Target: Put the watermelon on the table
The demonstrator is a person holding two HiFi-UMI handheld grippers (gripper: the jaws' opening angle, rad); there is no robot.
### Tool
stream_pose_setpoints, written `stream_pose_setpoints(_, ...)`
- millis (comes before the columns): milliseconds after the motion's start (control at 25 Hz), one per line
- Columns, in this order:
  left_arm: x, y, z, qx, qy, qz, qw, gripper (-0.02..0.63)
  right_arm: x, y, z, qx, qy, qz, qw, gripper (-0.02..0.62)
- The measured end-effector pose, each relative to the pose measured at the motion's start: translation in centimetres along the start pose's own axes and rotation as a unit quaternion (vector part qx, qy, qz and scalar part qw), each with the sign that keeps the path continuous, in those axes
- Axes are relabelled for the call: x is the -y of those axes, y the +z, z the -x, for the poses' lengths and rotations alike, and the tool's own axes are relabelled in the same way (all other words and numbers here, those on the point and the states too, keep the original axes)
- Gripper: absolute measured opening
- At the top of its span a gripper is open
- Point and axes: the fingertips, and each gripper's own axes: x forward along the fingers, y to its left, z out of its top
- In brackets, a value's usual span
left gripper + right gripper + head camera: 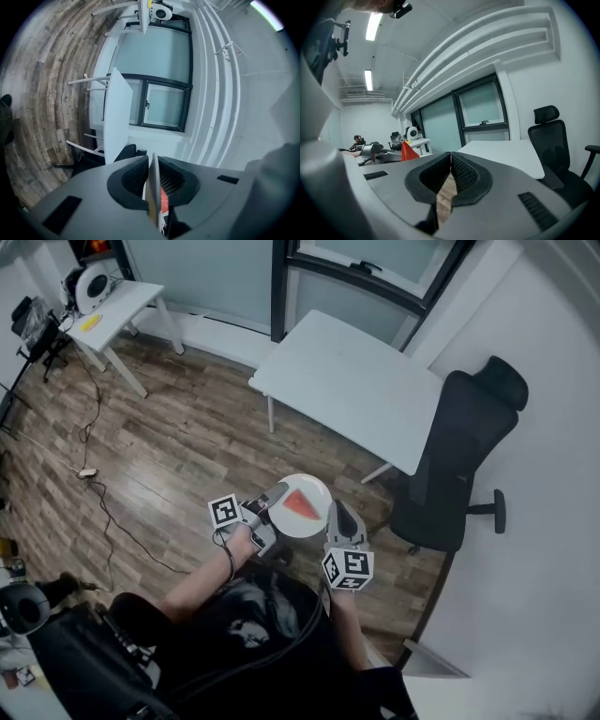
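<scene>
A red watermelon wedge (302, 504) lies on a round white plate (316, 489) held in the air over the wooden floor. My left gripper (272, 498) is shut on the plate's left rim; in the left gripper view the thin white rim (152, 187) is pinched between the jaws with the watermelon (164, 199) just behind. My right gripper (339, 514) sits at the plate's right edge, its jaws (450, 161) shut with nothing between them. The watermelon (408, 152) shows to its left. The white table (352, 381) stands ahead, apart from the plate.
A black office chair (459, 465) stands at the table's right end, against the white wall. A second white table (117, 310) with objects on it is at the far left. A cable (89, 472) runs across the wooden floor.
</scene>
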Motion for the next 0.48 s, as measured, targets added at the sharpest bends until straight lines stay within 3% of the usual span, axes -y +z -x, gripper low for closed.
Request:
stream_pose_setpoints(200,-1.7,4.0,-7.2,-0.009,0.014,0.007,0.9998,0.043,5.3,0.6,-5.9,-0.015,-0.014,-0.02,1.0,0.012)
stream_pose_setpoints(480,-0.8,10.0,-17.7,-0.054,-0.009,-0.003,0.9985,0.043,11.4,4.1,-15.6,-0.023,-0.045,-0.004,0.999,0.012)
